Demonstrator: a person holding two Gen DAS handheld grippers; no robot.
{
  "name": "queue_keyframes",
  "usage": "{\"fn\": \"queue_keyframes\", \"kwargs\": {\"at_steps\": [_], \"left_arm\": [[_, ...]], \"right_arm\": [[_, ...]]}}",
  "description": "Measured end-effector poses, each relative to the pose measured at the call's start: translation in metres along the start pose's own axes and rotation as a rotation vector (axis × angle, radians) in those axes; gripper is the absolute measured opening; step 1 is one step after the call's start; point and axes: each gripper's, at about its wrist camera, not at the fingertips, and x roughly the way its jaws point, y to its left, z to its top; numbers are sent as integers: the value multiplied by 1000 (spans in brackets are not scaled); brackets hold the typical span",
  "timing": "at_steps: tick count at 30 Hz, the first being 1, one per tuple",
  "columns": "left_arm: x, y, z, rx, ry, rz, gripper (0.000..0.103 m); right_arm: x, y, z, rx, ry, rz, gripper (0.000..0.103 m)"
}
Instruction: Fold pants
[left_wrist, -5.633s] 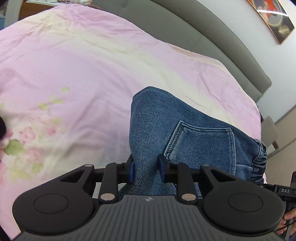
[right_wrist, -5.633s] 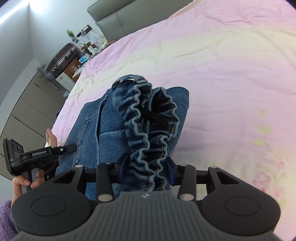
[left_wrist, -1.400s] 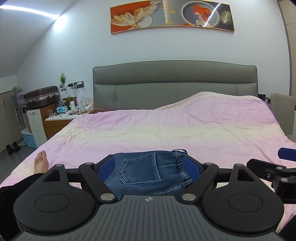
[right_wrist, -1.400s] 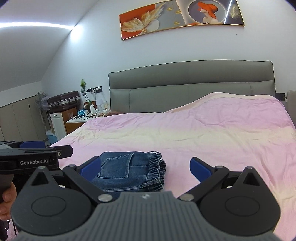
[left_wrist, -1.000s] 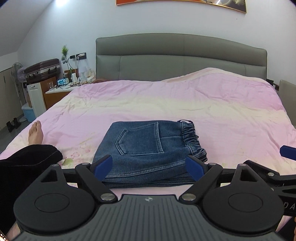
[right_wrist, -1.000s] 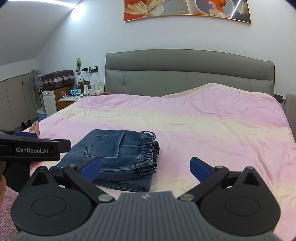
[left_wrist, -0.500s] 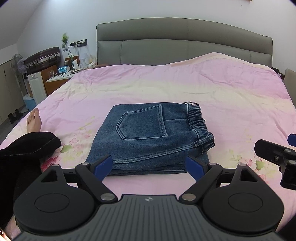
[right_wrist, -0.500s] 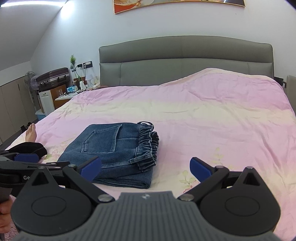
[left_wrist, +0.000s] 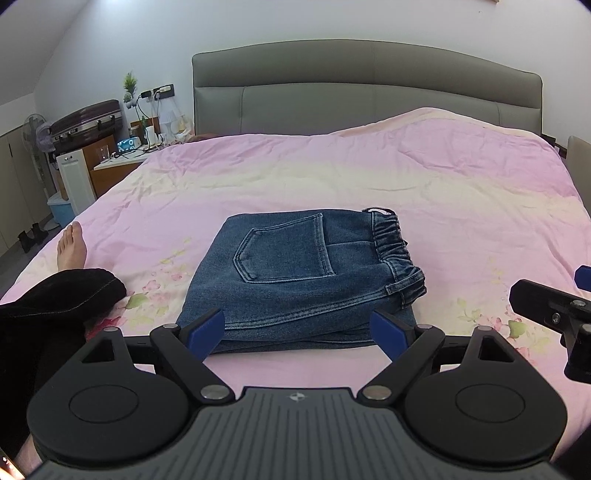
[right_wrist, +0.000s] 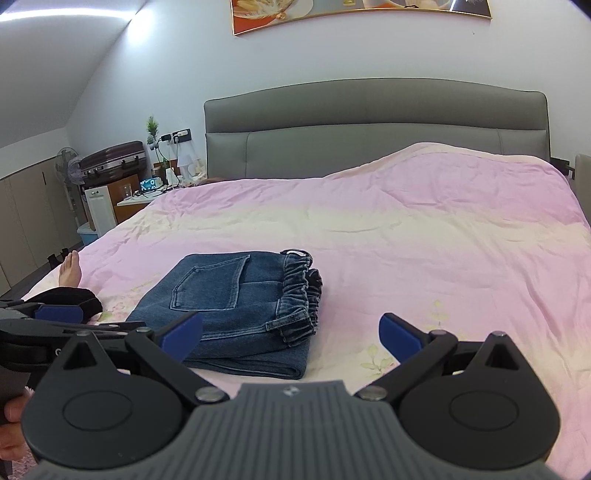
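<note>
Blue denim pants (left_wrist: 303, 280) lie folded into a compact rectangle on the pink bed cover (left_wrist: 369, 184), back pocket up and elastic waistband to the right. In the right wrist view the same folded pants (right_wrist: 236, 302) sit left of centre. My left gripper (left_wrist: 298, 332) is open, held just short of the pants' near edge with nothing between its blue pads. My right gripper (right_wrist: 291, 334) is open too, hovering near the pants' right front corner and empty. Part of the right gripper (left_wrist: 554, 310) shows at the right edge of the left wrist view.
A grey padded headboard (left_wrist: 369, 85) backs the bed. A person's bare foot (left_wrist: 70, 247) and black-clad leg (left_wrist: 55, 295) rest on the left side of the cover. A bedside table (right_wrist: 144, 201), a suitcase (right_wrist: 110, 158) and a fan stand at far left.
Both grippers let go of the pants earlier and drew back. Over the last second both views have tilted down, so the folded pants sit higher and larger in frame. The pants lie still.
</note>
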Motion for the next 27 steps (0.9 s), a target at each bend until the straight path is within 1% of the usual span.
{"fn": "queue_keyframes", "kwargs": {"at_steps": [27], "left_arm": [[-6, -1, 2, 9, -11, 1, 103]], "right_arm": [[-12, 1, 1, 1, -11, 26, 98]]}}
